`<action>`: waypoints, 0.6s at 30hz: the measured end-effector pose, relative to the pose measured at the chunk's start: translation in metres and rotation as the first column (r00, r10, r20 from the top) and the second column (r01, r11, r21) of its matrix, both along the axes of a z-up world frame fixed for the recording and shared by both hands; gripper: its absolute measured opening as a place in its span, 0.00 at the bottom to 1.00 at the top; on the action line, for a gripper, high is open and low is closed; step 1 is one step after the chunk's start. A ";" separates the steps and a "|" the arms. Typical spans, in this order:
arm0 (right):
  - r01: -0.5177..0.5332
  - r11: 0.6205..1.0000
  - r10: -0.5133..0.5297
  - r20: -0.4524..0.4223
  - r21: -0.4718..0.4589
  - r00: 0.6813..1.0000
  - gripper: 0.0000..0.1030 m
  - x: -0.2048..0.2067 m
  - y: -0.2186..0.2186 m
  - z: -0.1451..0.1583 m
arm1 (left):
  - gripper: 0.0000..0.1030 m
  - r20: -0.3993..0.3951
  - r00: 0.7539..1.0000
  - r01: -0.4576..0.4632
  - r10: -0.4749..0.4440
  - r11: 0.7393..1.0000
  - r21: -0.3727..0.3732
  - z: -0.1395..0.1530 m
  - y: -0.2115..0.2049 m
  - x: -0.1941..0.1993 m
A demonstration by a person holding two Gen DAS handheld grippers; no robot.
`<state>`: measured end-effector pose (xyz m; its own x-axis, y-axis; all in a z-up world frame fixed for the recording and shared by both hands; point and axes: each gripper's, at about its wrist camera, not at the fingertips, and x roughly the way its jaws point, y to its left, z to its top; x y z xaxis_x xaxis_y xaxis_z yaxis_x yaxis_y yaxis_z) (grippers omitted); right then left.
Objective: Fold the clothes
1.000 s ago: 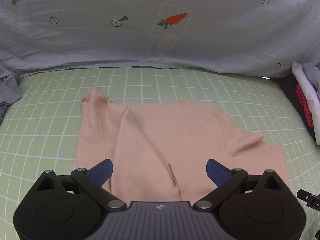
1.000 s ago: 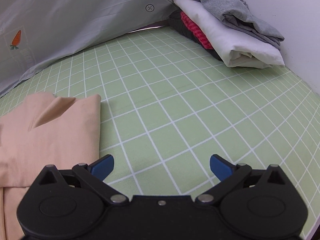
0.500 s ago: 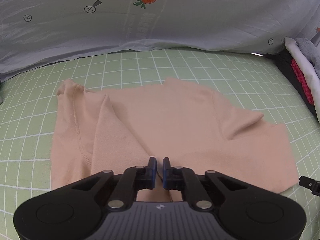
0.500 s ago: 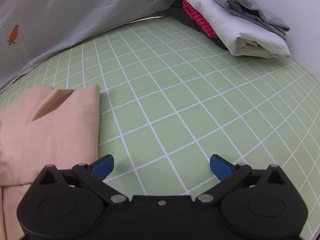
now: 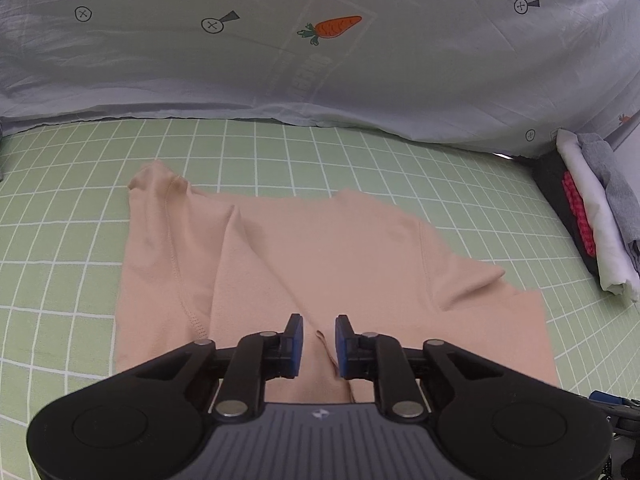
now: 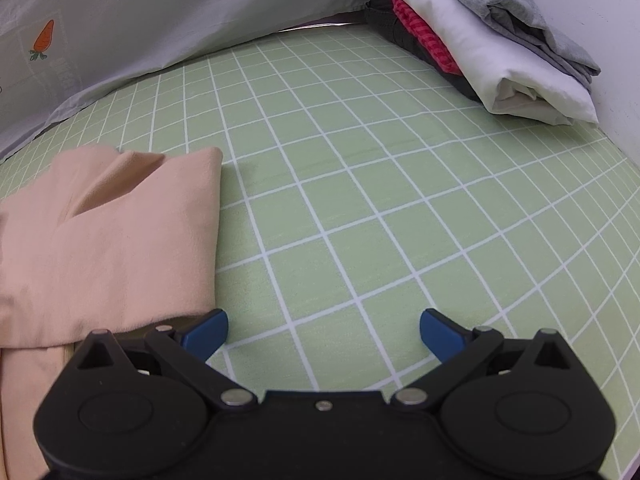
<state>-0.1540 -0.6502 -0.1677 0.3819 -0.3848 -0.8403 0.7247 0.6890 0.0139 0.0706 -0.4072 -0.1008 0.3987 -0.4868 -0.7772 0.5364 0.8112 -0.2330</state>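
A peach garment [image 5: 320, 248] lies spread, partly folded, on the green grid mat [image 5: 360, 148]. My left gripper [image 5: 319, 340] hovers low over its near middle. Its jaws are opening, a narrow gap apart, and a small raised crease of the fabric stands between the blue pads without being pinched. In the right wrist view the garment [image 6: 112, 240] fills the left side. My right gripper [image 6: 323, 334] stands wide open over bare mat [image 6: 360, 200], nothing between its fingers, its left fingertip [image 6: 206, 332] right beside the garment's near right corner.
A stack of folded clothes [image 6: 492, 44], grey, white, red and black, sits at the far right against a white wall [image 6: 600, 20]; the left wrist view shows the stack [image 5: 592, 220] too. A pale grey sheet with carrot prints [image 5: 320, 40] drapes along the back edge.
The left gripper went from wide open to shut over the garment's near middle, then parted slightly, and came a little closer to the cloth. The right gripper stayed open and hardly moved.
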 end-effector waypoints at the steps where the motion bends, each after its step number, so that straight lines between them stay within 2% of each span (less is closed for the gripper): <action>1: -0.002 1.000 0.002 -0.001 -0.001 1.000 1.00 0.000 0.000 0.000 | 0.30 -0.006 1.000 0.010 -0.010 1.000 0.003 -0.003 -0.004 0.001; 3: 0.004 1.000 -0.004 -0.002 0.000 1.000 1.00 -0.001 0.000 0.000 | 0.48 -0.018 0.999 0.031 -0.030 0.999 0.010 -0.008 -0.012 0.002; 5: 0.013 1.000 -0.013 -0.002 0.001 1.000 1.00 -0.003 0.000 0.000 | 0.58 -0.023 0.999 0.046 -0.046 0.998 0.034 -0.013 -0.020 0.004; 13: 0.022 1.000 -0.022 -0.001 -0.003 1.000 1.00 -0.003 -0.002 -0.001 | 0.58 0.014 0.989 0.144 -0.145 0.989 0.038 -0.017 -0.046 0.001; 18: 0.019 1.000 -0.019 0.003 -0.004 1.000 1.00 -0.002 -0.002 -0.001 | 0.58 -0.034 0.974 0.227 -0.225 0.973 0.040 -0.027 -0.065 -0.002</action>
<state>-0.1564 -0.6520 -0.1689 0.3770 -0.3957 -0.8375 0.7378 0.6749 0.0133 0.0691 -0.4725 -0.1275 0.2595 -0.5276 -0.8089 0.7006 0.6793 -0.2183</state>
